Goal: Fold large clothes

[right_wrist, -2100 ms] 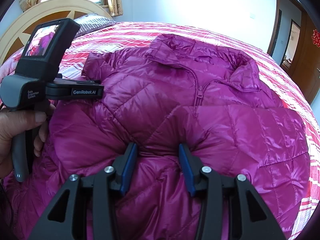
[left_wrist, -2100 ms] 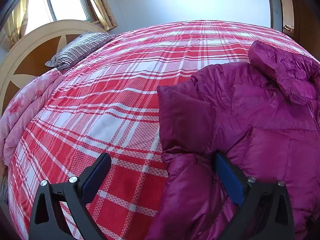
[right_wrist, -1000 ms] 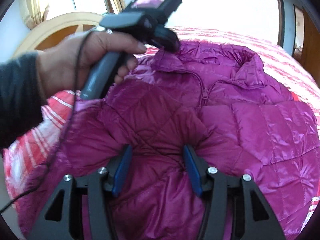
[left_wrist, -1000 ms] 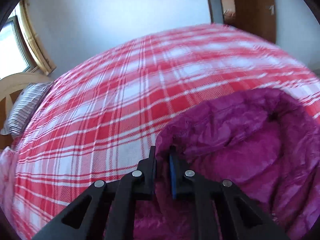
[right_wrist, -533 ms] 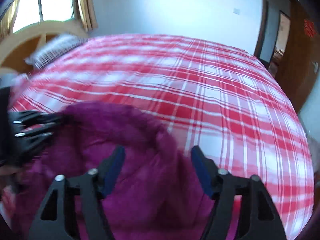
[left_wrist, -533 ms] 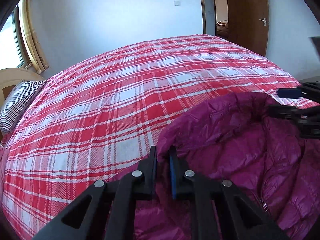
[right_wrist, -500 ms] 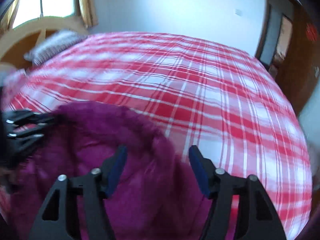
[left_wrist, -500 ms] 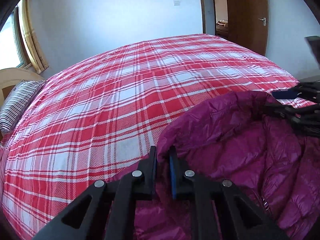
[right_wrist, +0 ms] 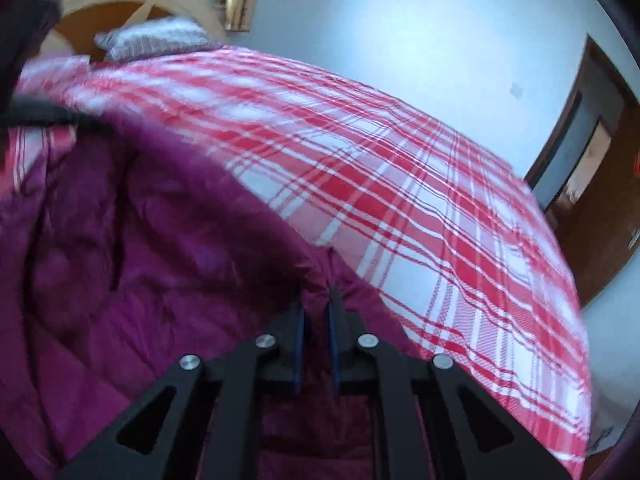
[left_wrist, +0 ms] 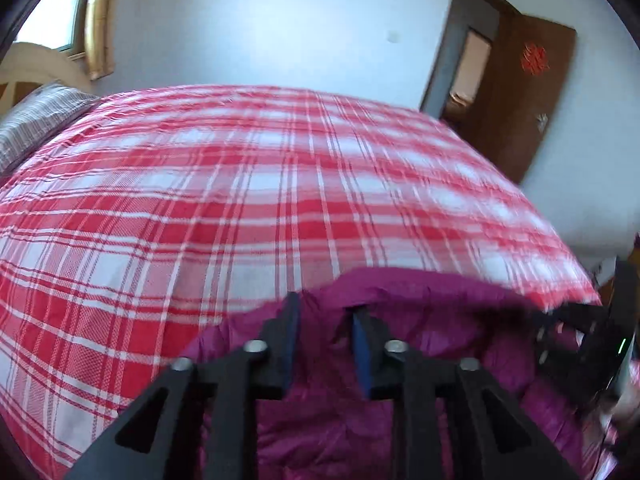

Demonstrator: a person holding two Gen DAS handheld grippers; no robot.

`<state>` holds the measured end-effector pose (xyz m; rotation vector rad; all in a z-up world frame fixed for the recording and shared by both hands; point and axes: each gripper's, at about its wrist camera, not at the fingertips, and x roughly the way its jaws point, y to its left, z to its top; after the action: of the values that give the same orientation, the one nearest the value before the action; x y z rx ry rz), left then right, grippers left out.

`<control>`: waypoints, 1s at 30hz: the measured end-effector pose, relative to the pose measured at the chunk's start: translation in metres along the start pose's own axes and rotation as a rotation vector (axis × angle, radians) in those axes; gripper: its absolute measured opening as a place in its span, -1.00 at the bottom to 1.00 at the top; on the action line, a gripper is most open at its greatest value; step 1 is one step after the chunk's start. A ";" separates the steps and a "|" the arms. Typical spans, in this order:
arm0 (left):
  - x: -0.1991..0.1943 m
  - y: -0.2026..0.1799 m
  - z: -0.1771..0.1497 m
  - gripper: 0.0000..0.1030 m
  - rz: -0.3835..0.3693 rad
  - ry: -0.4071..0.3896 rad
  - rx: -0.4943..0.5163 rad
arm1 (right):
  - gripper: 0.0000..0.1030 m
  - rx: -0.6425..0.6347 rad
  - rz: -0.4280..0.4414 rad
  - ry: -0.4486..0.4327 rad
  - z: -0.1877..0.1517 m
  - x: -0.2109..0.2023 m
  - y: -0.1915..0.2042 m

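Note:
A magenta puffer jacket [left_wrist: 420, 312] lies on the red and white plaid bed cover [left_wrist: 240, 200]. My left gripper [left_wrist: 325, 336] sits over the jacket's far edge. Its jaws are opening, and fabric lies loosely between the blue pads without being pressed. In the right wrist view the jacket [right_wrist: 140, 240] fills the lower left. My right gripper [right_wrist: 316, 320] is shut on a fold at the jacket's edge, with the pads nearly together. The right gripper's black body [left_wrist: 580, 328] shows at the right edge of the left wrist view. The picture is blurred.
Beyond the jacket the plaid cover [right_wrist: 440, 220] stretches to the far wall. A striped pillow [right_wrist: 156, 40] leans on the wooden headboard [right_wrist: 120, 8] at the far left. A brown door [left_wrist: 532, 92] stands open at the far right.
My left jaws, which pinched the jacket's edge, have parted. My right gripper has swung to the jacket's edge and closed on it. Both views have rolled.

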<state>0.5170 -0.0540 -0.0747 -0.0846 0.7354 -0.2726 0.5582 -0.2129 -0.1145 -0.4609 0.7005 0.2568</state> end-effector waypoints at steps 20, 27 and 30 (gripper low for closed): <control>-0.003 -0.019 -0.009 0.00 -0.072 0.103 -0.084 | -0.76 0.090 -0.014 0.018 -0.014 0.014 -0.012; -0.048 -0.037 0.029 0.50 0.049 -0.190 0.045 | -0.76 0.078 -0.041 -0.001 -0.015 0.014 -0.009; -0.005 -0.028 0.056 0.65 0.200 -0.186 0.096 | -0.76 0.069 -0.051 -0.016 -0.016 0.011 -0.006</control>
<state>0.5451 -0.0807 -0.0249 0.0542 0.5398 -0.1067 0.5596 -0.2252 -0.1311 -0.4105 0.6792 0.1871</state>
